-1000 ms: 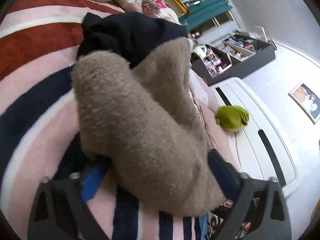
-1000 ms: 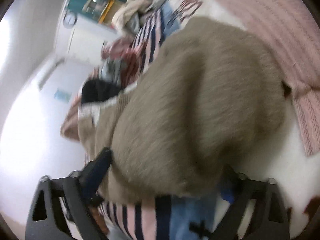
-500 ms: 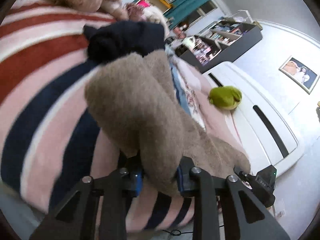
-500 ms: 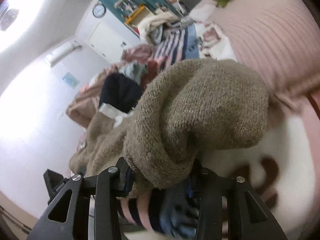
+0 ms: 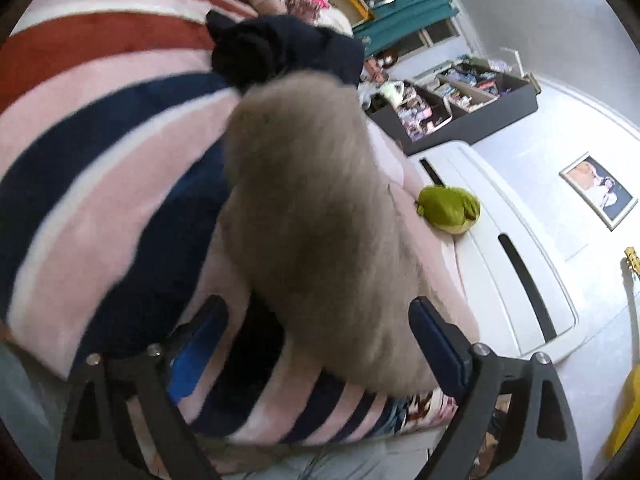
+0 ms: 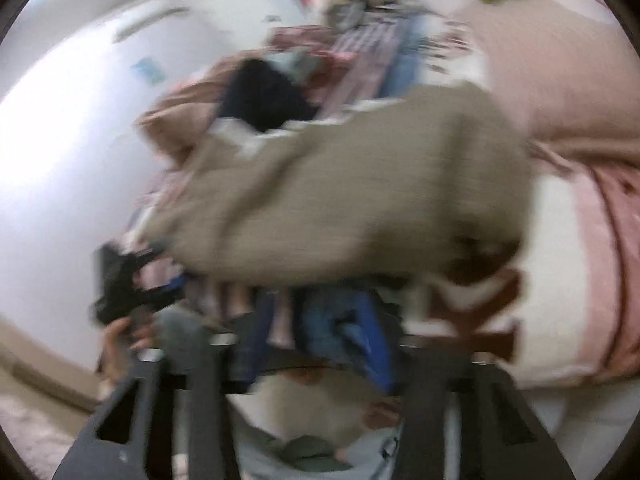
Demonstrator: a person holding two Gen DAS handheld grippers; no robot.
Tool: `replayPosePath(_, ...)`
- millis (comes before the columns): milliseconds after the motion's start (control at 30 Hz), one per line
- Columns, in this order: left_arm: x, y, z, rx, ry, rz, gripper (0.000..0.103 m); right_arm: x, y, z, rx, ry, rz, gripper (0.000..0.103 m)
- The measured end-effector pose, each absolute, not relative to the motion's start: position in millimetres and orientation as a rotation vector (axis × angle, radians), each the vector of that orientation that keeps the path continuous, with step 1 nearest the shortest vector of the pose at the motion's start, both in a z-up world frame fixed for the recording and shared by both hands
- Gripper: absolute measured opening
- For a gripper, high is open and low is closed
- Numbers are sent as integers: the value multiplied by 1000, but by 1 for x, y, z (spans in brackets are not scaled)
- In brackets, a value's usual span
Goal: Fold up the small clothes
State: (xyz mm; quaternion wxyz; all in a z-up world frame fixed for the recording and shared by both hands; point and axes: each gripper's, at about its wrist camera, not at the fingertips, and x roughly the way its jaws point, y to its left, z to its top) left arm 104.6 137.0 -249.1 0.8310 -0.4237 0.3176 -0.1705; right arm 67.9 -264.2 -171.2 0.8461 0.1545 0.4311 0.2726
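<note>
A taupe knitted garment (image 5: 320,216) lies on the striped blanket (image 5: 100,168), blurred by motion. My left gripper (image 5: 320,332) is open, its jaws spread wide on either side of the garment's near end without gripping it. In the right wrist view the same garment (image 6: 352,196) lies ahead, heavily blurred. My right gripper (image 6: 308,344) is open, its jaws spread just below the garment's near edge. The left gripper (image 6: 128,284) shows at the left in that view.
A dark navy garment (image 5: 280,48) lies beyond the taupe one. A green plush toy (image 5: 450,208) sits by the white headboard (image 5: 520,272). Pink bedding (image 6: 560,80) and a clothes pile (image 6: 360,40) lie further off. Dark shelves (image 5: 460,100) stand behind.
Both grippers have opened and let go of the taupe garment, which they held half a second ago. The garment now rests on the bed, and both cameras are moving fast.
</note>
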Motion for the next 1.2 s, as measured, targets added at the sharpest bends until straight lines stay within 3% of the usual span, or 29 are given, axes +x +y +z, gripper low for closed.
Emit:
replayPosePath(33, 109, 138, -245, -892, 635, -334, 90, 68, -254, -165, 314, 881, 600, 10)
replayPosePath(133, 123, 141, -238, -897, 571, -296, 82, 83, -220, -153, 210, 818, 601, 6)
replayPosePath(200, 130, 142, -238, -960, 550, -313, 52, 93, -197, -153, 173, 798, 633, 6)
replayPosePath(300, 137, 130, -229, -905, 555, -325, 29, 122, -161, -172, 122, 882, 654, 6)
replayPosePath(433, 138, 124, -214, -857, 534, -360, 24, 138, -138, -209, 31, 1003, 612, 5)
replayPosePath(600, 142, 101, -170, -743, 490, -421, 23, 136, -160, -195, 132, 1002, 653, 6)
replayPosePath(900, 172, -35, -84, -360, 494, -570, 21, 104, -289, -126, 298, 769, 513, 12)
replayPosePath(1000, 181, -107, -85, -221, 566, -686, 21, 85, -330, -109, 329, 700, 454, 12)
replayPosePath(1133, 186, -191, -133, -75, 785, -832, 23, 69, -360, -107, 360, 680, 412, 12)
replayPosePath(1200, 177, -207, -147, -11, 798, -828, 23, 66, -370, -113, 376, 689, 392, 12)
